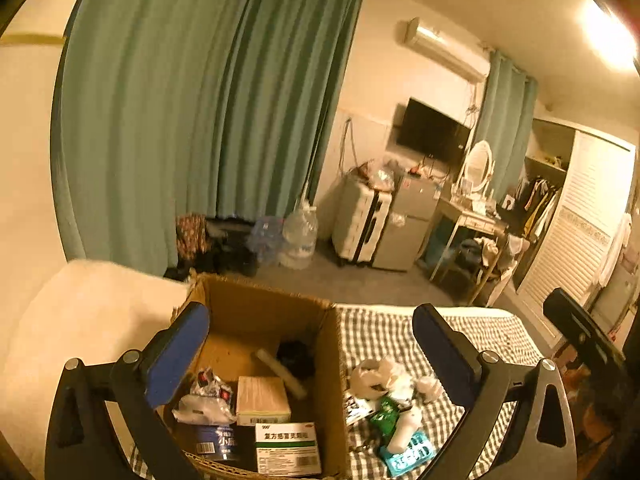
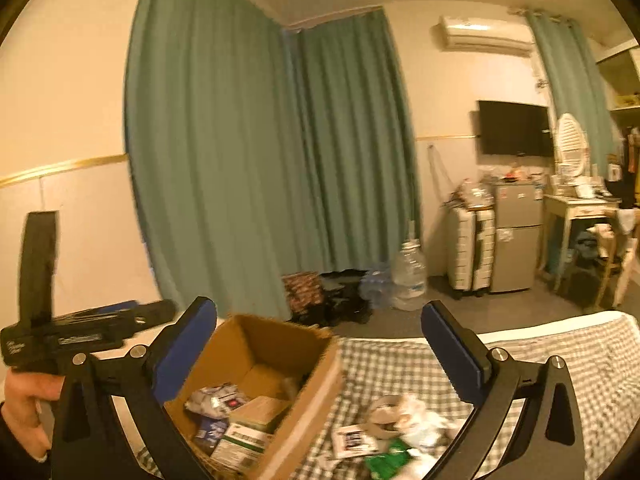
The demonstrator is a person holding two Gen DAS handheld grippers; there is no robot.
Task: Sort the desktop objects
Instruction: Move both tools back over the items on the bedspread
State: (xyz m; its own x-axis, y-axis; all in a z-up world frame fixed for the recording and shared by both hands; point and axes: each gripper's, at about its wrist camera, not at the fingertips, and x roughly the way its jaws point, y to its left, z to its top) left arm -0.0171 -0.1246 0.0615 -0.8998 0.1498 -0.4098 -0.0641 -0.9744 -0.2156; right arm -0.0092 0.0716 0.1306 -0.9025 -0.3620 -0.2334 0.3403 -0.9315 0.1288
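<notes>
An open cardboard box (image 1: 256, 312) sits on a checkered cloth (image 1: 380, 332). Inside it lie a white-and-green medicine box (image 1: 288, 446), a beige box (image 1: 262, 396), a silver packet (image 1: 208, 400), a white tube (image 1: 280, 372) and something black (image 1: 296, 354). Right of the box is a loose pile: crumpled white wrapping (image 1: 380, 376), a green packet (image 1: 386, 412) and a blue tray (image 1: 412, 456). My left gripper (image 1: 310, 314) hangs open and empty above the box. My right gripper (image 2: 320, 308) is also open and empty, above the box (image 2: 256, 344) and the cloth (image 2: 400, 360).
A hand holds the left gripper's handle (image 2: 80, 328) at the left edge. White bedding (image 1: 80, 320) lies left of the box. Beyond the cloth are a grey floor, water jugs (image 1: 298, 236), a suitcase (image 1: 360, 224), a small fridge (image 2: 516, 236) and green curtains (image 2: 240, 140).
</notes>
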